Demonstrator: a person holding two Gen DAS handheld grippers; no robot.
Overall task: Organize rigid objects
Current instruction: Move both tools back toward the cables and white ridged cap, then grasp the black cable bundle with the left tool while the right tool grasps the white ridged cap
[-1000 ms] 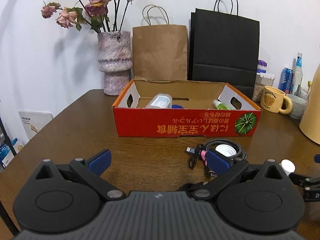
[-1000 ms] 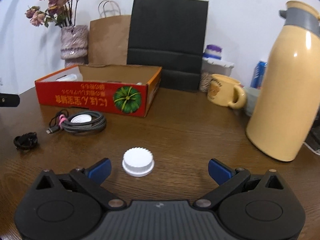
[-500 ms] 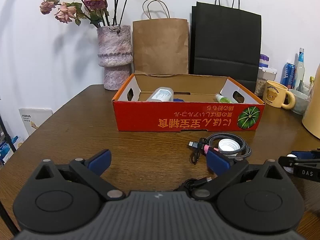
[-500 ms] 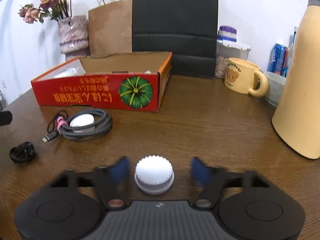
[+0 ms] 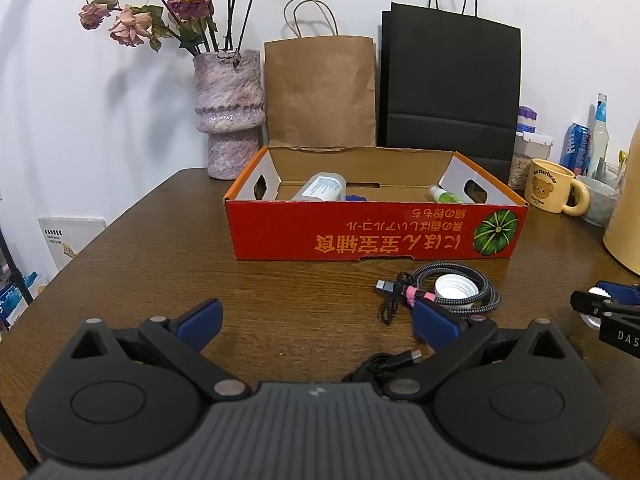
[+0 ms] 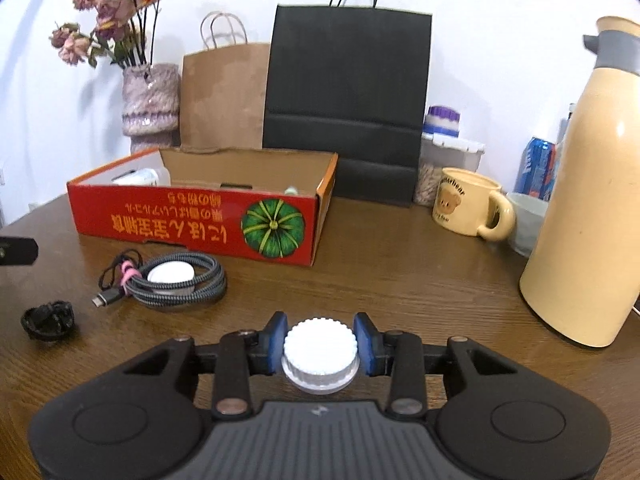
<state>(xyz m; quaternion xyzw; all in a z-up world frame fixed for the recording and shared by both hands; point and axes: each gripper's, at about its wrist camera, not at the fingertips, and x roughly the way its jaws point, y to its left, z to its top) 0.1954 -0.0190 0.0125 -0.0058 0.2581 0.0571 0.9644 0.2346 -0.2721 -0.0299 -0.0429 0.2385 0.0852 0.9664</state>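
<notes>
My right gripper is shut on a white ribbed bottle cap, its blue pads pressing both sides just above the wooden table. The same gripper shows at the right edge of the left wrist view. My left gripper stands open over bare table, nothing between its fingers. A red cardboard box with a pumpkin picture holds a clear bottle and a green-and-white bottle. In front of it lies a coiled braided cable around a second white cap.
A small black cable bundle lies left of the right gripper. A tall cream thermos, a bear mug, a grey bowl and cans stand at right. Paper bags and a vase of dried roses line the wall.
The right gripper's jaws closed from wide open onto the white cap, after moving forward around it. The left gripper stayed put and open.
</notes>
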